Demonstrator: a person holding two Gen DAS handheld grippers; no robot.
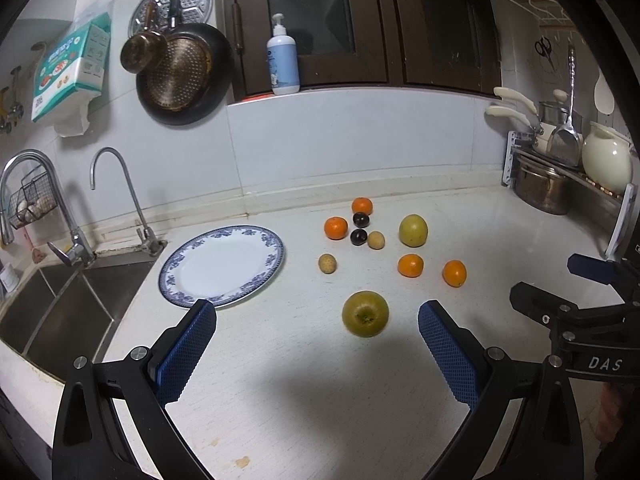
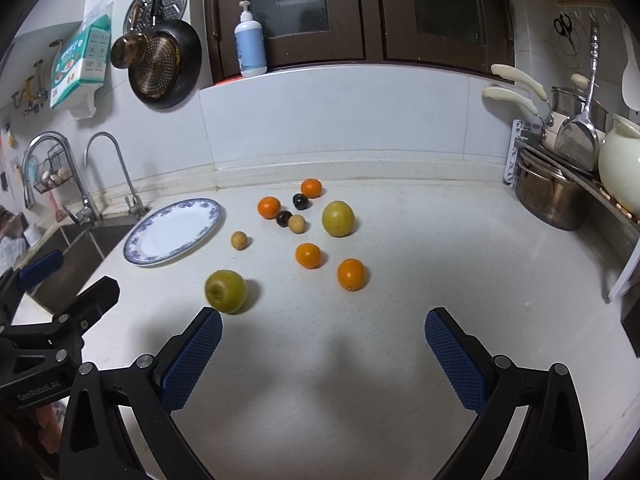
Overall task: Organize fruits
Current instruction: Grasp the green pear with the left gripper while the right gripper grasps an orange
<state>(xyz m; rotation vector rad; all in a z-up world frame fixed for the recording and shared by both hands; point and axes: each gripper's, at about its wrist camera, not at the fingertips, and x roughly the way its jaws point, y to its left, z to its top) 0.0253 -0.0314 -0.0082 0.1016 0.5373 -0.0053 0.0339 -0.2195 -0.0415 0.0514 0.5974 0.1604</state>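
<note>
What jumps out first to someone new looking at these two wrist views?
Loose fruit scattered mid-counter: four oranges, two green apples, two dark plums and two small tan fruits. Left of them, by the sink, sits a blue-rimmed plate with nothing on it. Both the left gripper and the right gripper hang open above the counter, holding nothing.

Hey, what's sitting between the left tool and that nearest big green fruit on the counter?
Nothing: in the left wrist view, only bare white countertop separates the open left tool from the large round green fruit.
</note>
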